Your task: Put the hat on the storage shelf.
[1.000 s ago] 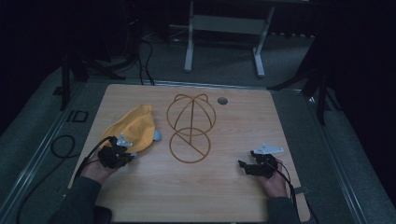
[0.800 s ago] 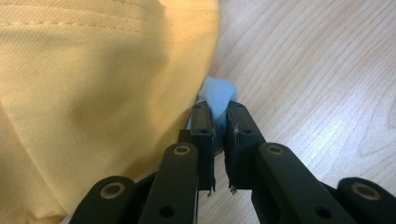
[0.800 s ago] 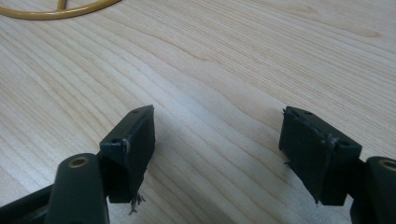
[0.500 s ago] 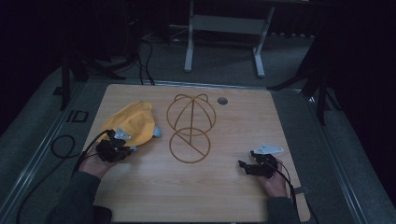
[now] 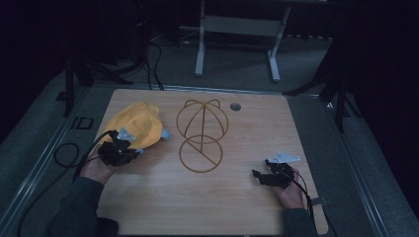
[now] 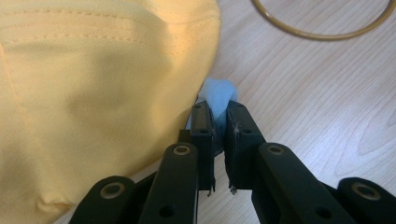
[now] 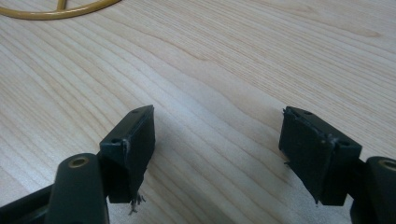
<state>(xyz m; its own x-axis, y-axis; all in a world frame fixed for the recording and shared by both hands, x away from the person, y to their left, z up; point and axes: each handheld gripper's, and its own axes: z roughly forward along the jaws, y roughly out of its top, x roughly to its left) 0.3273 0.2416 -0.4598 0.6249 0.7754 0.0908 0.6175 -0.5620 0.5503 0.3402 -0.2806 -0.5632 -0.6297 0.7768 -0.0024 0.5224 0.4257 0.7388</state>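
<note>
1. A yellow cap (image 5: pixel 136 126) lies on the left part of the wooden table (image 5: pixel 247 207), just left of a gold wire frame (image 5: pixel 201 136) made of loops.
2. The left gripper (image 6: pixel 218 122) sits at the cap's near right edge, its jaws closed on a small pale blue tab (image 6: pixel 218 93) that sticks out from under the yellow cloth.
3. In the high view the left gripper (image 5: pixel 129 150) is held by a hand (image 5: pixel 96 168) at the cap's lower edge.
4. The right gripper (image 7: pixel 217 140) rests low over bare wood with its jaws spread wide and nothing between them.
5. In the high view the right gripper (image 5: pixel 259 175) is near the table's right front, well apart from the cap and to the right of the wire frame.
6. A small dark round spot (image 5: pixel 235 106) lies on the far part of the table, beside the frame's top.
</note>
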